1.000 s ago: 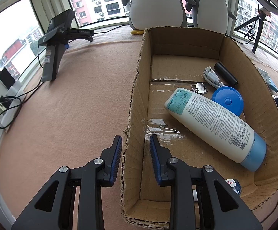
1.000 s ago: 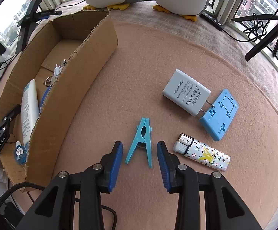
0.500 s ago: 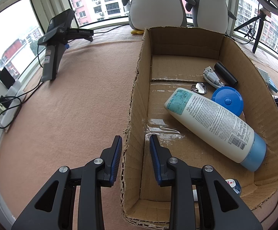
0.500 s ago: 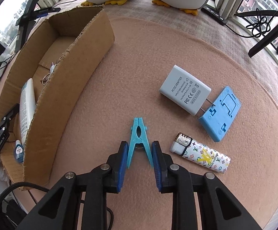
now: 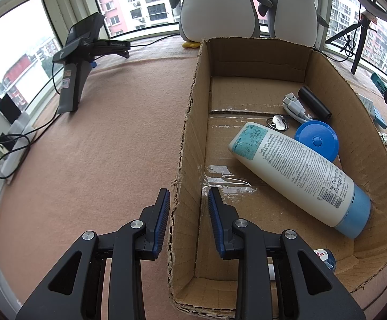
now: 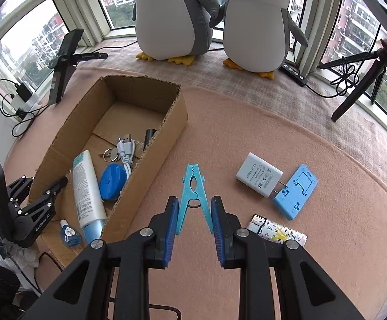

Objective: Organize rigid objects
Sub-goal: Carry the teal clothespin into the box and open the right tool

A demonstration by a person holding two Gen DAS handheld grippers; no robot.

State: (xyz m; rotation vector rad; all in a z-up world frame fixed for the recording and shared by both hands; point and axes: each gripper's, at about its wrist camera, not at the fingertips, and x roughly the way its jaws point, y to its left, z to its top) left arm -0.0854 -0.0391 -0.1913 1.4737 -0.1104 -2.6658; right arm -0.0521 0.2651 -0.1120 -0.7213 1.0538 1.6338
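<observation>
Two tools, one peg pinched, one box wall straddled.

Right tool [image 6: 195, 214] grips the turquoise clothespin [image 6: 193, 189] by its splayed legs, lower centre of frame, beside the cardboard box [image 6: 166, 138]. Left tool [image 5: 189, 208] sits part open astride the box's left wall, not visibly clamping. Lotion bottle [image 5: 300, 173] lies inside.

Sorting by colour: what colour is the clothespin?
Light blue clothespin, clearest in the right wrist view.
</observation>
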